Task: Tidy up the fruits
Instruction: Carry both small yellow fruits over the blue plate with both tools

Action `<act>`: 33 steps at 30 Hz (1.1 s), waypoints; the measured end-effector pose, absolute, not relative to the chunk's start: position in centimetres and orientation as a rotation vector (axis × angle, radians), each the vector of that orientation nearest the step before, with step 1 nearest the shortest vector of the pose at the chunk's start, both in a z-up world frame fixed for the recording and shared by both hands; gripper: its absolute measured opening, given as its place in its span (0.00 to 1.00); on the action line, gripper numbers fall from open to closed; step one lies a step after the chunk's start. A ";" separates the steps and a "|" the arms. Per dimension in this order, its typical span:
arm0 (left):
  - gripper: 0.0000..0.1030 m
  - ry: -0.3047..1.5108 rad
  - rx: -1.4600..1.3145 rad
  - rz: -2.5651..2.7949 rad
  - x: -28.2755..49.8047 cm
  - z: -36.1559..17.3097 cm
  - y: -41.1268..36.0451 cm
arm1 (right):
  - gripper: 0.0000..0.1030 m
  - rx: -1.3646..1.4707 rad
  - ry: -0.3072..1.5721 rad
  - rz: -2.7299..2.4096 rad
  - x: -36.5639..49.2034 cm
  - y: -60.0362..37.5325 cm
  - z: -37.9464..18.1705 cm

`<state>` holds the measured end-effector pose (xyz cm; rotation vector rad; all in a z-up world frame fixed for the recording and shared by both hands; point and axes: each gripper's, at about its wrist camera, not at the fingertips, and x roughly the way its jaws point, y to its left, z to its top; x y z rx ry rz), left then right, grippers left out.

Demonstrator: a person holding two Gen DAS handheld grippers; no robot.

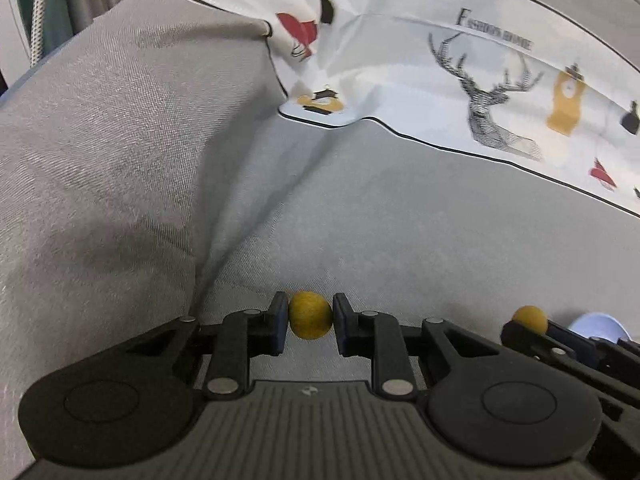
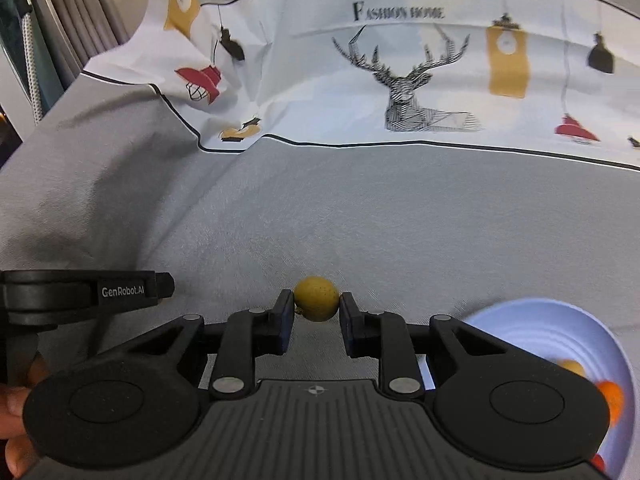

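Observation:
My left gripper (image 1: 310, 321) is shut on a small round yellow-brown fruit (image 1: 310, 320), held above the grey cloth. In the right wrist view my right gripper (image 2: 317, 304) is shut on a second, similar yellow-brown fruit (image 2: 317, 298). That second fruit (image 1: 530, 319) and the right gripper's fingers (image 1: 560, 340) also show at the right edge of the left wrist view. A pale blue bowl (image 2: 532, 328) sits low at the right, holding an orange fruit (image 2: 612, 398) and a yellowish one (image 2: 572, 368), partly hidden behind the gripper body.
Grey cloth (image 2: 360, 220) covers the surface. A white printed cloth (image 2: 400, 60) with a deer, clocks and lamps lies at the back. The left gripper's body (image 2: 80, 292) and a person's hand (image 2: 16, 400) are at the left edge. Grey curtains (image 2: 60, 20) hang at the far left.

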<state>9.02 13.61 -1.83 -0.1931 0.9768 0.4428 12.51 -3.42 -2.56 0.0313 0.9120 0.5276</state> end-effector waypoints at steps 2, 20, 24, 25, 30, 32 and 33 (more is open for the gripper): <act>0.25 0.975 -0.192 0.432 8.3 -1.5 13.2 | 0.25 0.030 0.898 0.520 11.5 -4.4 -1.9; 0.25 0.910 -0.103 0.245 4.6 0.5 7.9 | 0.25 0.011 0.686 0.454 5.7 -13.6 4.4; 0.25 0.912 -0.107 0.211 5.4 0.3 7.1 | 0.25 0.013 0.706 0.399 6.4 -16.3 4.0; 0.25 0.910 -0.102 0.201 5.7 0.2 6.7 | 0.25 0.015 0.713 0.385 6.6 -16.9 3.8; 0.25 0.899 -0.063 0.153 6.7 0.0 4.9 | 0.25 0.023 0.731 0.332 7.9 -19.0 2.9; 0.25 0.893 -0.059 0.135 6.9 0.0 4.5 | 0.25 0.026 0.737 0.320 8.2 -19.4 2.7; 0.25 0.890 -0.060 0.127 7.0 0.0 4.3 | 0.25 0.028 0.739 0.317 8.4 -19.5 2.6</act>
